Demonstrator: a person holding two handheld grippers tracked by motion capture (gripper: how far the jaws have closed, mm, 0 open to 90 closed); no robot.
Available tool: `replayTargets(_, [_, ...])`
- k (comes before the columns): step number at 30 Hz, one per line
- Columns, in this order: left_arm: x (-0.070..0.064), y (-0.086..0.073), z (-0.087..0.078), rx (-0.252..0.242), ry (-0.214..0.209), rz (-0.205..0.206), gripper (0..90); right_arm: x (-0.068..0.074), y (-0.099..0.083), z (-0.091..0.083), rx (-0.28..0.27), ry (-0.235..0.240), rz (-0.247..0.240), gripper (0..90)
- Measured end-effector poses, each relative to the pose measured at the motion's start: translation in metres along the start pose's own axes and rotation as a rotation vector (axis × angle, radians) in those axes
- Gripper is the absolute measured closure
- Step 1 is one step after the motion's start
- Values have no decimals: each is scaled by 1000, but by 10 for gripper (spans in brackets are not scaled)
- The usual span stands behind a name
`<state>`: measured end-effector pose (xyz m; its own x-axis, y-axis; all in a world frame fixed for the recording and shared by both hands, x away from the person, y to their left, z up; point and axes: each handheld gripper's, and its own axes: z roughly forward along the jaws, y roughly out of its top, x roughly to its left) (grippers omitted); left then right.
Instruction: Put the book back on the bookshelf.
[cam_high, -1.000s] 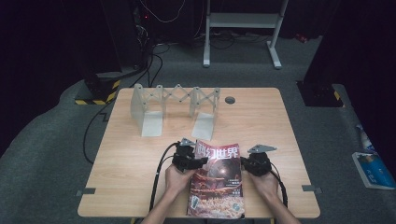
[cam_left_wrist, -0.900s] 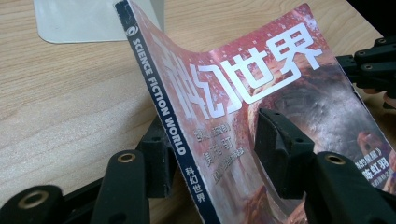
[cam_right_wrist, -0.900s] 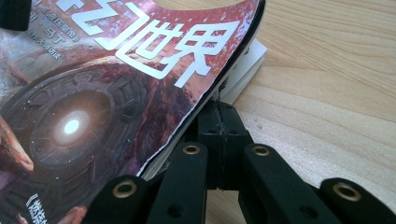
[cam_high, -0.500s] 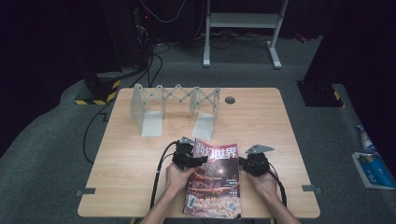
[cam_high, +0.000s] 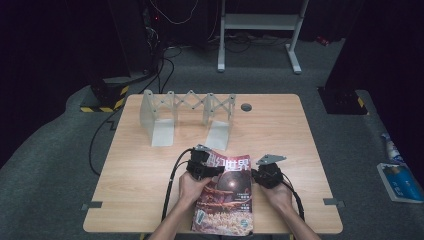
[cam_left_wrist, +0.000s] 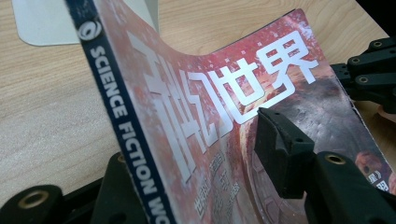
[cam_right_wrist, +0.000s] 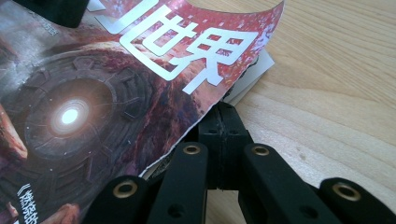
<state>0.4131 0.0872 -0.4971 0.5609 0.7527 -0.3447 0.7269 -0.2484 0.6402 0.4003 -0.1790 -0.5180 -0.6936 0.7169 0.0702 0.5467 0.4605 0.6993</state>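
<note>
High view: the magazine (cam_high: 226, 195) lies at lower centre of the frame, on the near edge of the table (cam_high: 310, 150), with my left gripper (cam_high: 207, 169) at its spine side and my right gripper (cam_high: 256, 175) at its opposite edge. An expanding rack (cam_high: 187, 116) stands well apart at upper left of the table

Risks from here, as I judge them:
1. Cover tear. In the right gripper view the cover (cam_right_wrist: 140, 79) curls upward at upper right of the frame, away from the pages under it. A pull from either side while one sheet is pinched could rip it
2. Slip at the spine. In the left gripper view the spine (cam_left_wrist: 119, 121) rises from lower centre to upper left and the magazine bows. A glossy cover under a shallow bite could slide out when lifted
3. Sag. Support at two edges leaves the middle free to droop and fold

Gripper state:
- Left gripper: jaws narrow, clamped on the magazine near the spine, one jaw on the cover face, the other beneath
- Right gripper: jaws drawn together at lower centre of its view, tips tucked under the curled cover edge. I cannot tell whether pages sit between them
</note>
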Motion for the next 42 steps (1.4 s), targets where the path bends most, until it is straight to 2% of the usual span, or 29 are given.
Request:
replayTargets(5, [-1,0,1,9,-8,2,513,1,0,1,-5,11,2,899])
replayTargets(7, [-1,0,3,27,-11,6,523,2,1,3,-11,20,1,898])
replayTargets(10, [-1,-1,4,37,16,23,543,5,1,4,-14,23,-2,899])
replayTargets(15, [-1,-1,3,43,23,29,613,4,2,4,-12,25,-11,898])
replayTargets(19, [0,-2,1,47,12,31,677,9,0,5,-30,-6,-21,897])
replayTargets(24, [3,-1,-1,56,0,22,717,11,-2,5,-46,-15,-7,871])
replayTargets(29, [2,-1,-3,48,-4,20,744,11,-7,4,-85,-65,9,735])
replayTargets(34, [0,-1,-5,35,-4,18,759,5,-15,-2,-129,-156,7,555])
replayTargets(36, [-1,-1,-7,23,-11,18,765,-2,-18,-7,-145,-189,19,528])
replayTargets(39, [-2,0,-12,-2,-32,13,776,-15,-21,-14,-131,-227,36,495])
replayTargets(42, [-4,0,-16,-16,-43,4,785,-25,-26,-17,-109,-248,27,473])
